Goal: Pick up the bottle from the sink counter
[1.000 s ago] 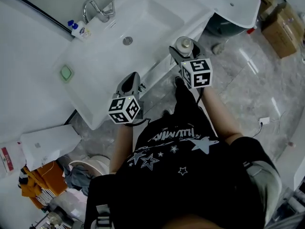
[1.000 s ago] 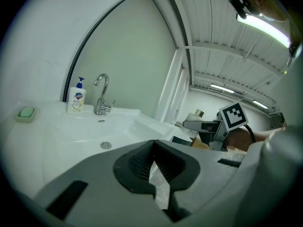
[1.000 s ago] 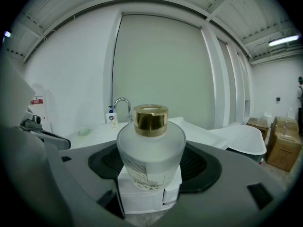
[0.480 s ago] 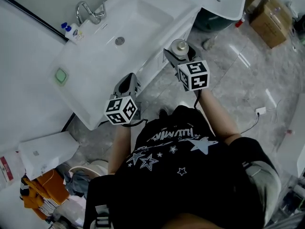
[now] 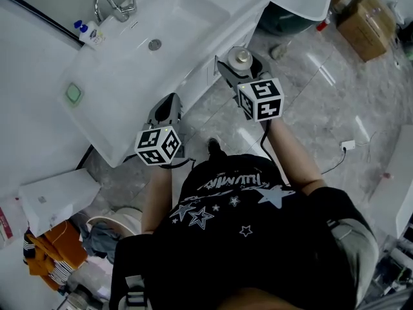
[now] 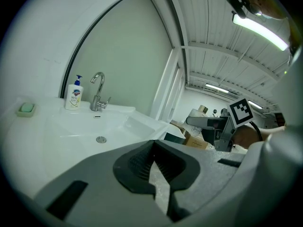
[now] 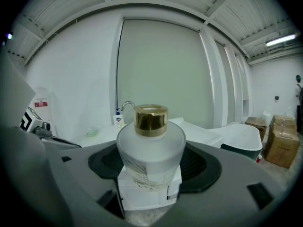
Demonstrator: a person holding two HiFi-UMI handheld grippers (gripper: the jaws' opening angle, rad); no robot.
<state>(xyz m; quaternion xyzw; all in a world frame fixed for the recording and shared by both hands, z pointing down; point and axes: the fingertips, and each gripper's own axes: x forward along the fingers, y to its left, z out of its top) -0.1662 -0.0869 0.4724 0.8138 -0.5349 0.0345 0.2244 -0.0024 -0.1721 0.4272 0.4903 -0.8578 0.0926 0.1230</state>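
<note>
I am carrying the bottle (image 7: pixel 150 145) in my right gripper (image 5: pixel 240 66) clear of the sink (image 5: pixel 129 76) and out over the floor tiles (image 5: pixel 310 95). My left gripper (image 5: pixel 166 105) is drifting back too. The sink and soap dispenser (image 5: pixel 87 32) are sliding toward the head view's upper left as I am backing away.

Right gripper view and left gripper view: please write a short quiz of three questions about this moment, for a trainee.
1. True or false: the right gripper is shut on the bottle.
2. The left gripper has its jaws: A apart; B together, with nothing between them; C shut on a sponge.
3. Fill in: the bottle's cap is ____ in colour.
Key: 1 true; 2 B; 3 gold.
</note>
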